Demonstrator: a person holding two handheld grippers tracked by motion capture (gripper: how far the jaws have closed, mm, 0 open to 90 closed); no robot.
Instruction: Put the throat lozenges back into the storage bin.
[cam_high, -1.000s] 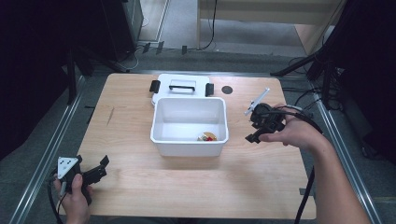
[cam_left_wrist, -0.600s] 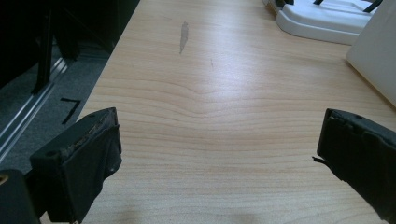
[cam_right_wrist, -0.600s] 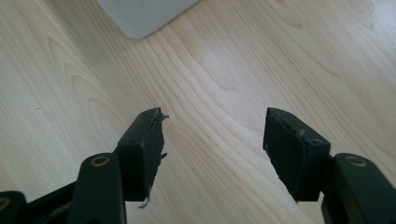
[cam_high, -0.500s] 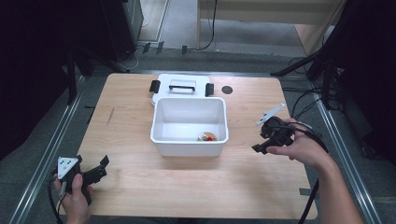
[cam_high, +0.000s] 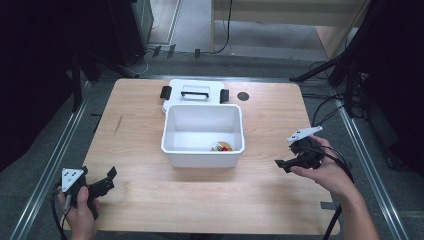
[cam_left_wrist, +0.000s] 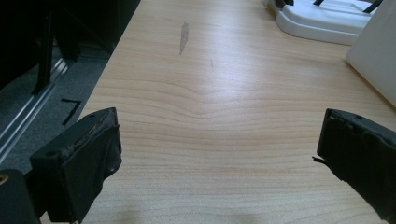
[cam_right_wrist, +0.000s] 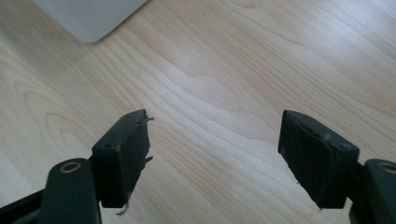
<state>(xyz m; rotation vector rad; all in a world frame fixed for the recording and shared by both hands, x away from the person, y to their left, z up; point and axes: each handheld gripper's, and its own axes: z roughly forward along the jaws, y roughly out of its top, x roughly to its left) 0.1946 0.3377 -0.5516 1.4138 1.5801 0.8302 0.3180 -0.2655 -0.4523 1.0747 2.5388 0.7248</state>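
A white bin (cam_high: 202, 150) stands mid-table with a small red and yellow object (cam_high: 222, 146) on its floor. Its white lid (cam_high: 194, 93) with black clasps lies flat just behind it. My right gripper (cam_high: 283, 163) hovers low over the wood to the right of the bin, and its jaws have just been opening with nothing between them (cam_right_wrist: 215, 154). A corner of the bin (cam_right_wrist: 88, 18) lies beyond those jaws. My left gripper (cam_high: 105, 181) rests near the table's front left corner, open and empty (cam_left_wrist: 217, 154), aimed across bare wood toward the lid (cam_left_wrist: 327, 18).
A small black disc (cam_high: 243, 96) sits on the table right of the lid. Metal rails run along both table sides. Cables trail on the floor at right, and dark stands rise behind. A dark scuff (cam_left_wrist: 183, 35) marks the wood at left.
The right hand has come away from beside the bin, toward the front right and lower. Its jaws stand wider apart. The left hand has stayed put.
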